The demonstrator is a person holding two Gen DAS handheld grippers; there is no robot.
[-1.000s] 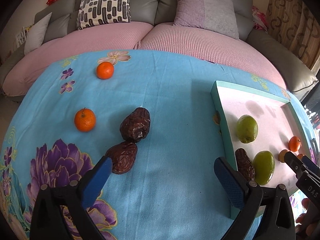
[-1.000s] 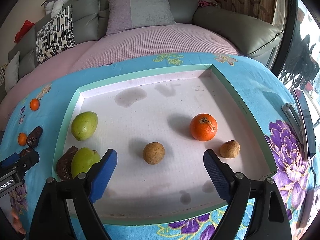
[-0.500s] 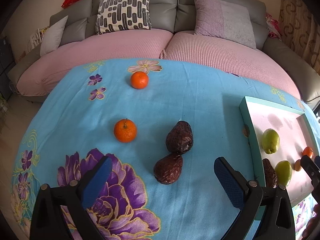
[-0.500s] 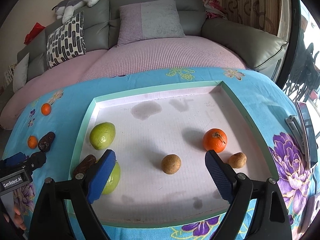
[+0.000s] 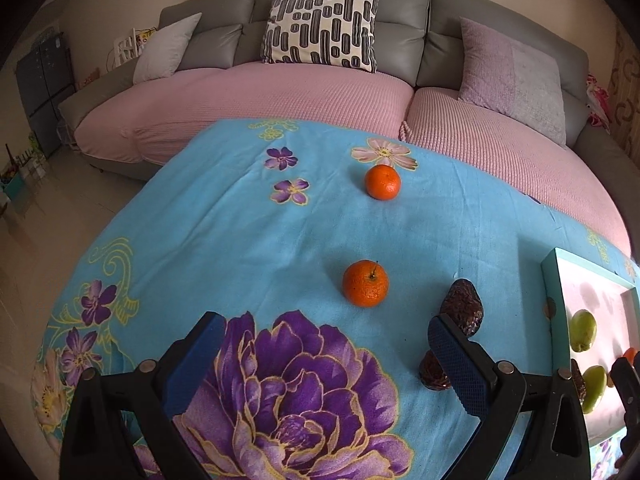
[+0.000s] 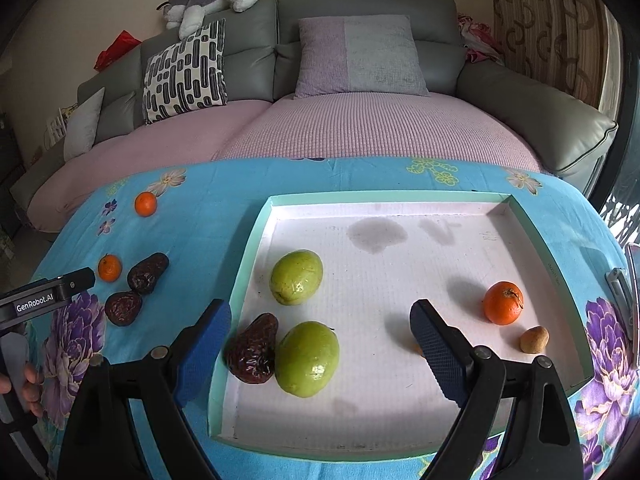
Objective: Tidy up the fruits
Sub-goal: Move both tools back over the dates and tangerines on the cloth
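Left tongs (image 5: 324, 354) swung left toward the near orange (image 5: 365, 283); both tongs spread, empty.

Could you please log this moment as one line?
left gripper: open, empty | right gripper: open, over tray | oranges on cloth: two

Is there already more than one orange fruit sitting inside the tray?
No, the right wrist view shows just one orange fruit inside the tray; the other two oranges lie on the blue cloth.
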